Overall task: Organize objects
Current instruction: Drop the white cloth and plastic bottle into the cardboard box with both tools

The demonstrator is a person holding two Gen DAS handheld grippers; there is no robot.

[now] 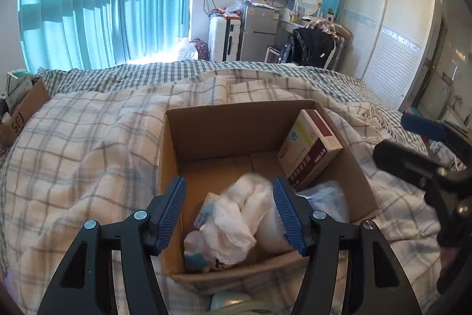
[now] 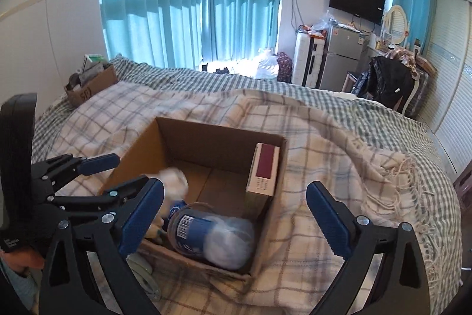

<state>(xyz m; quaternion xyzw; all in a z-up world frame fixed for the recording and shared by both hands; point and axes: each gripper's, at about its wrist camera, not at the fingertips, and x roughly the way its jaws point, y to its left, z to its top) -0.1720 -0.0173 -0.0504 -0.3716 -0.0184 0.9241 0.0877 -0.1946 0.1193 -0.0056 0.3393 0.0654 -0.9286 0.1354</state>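
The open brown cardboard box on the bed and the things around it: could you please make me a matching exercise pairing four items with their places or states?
Things:
1. maroon-and-white rectangular carton
2. white crumpled cloth
3. clear plastic jar with a blue label
4. small brown cardboard box with black writing

Places or states:
A. lying on its side in the open brown cardboard box
B. at the bed's far left edge
C. propped against the open box's right wall
D. bunched at the open box's near left

Pairs: 1-C, 2-D, 3-A, 4-B
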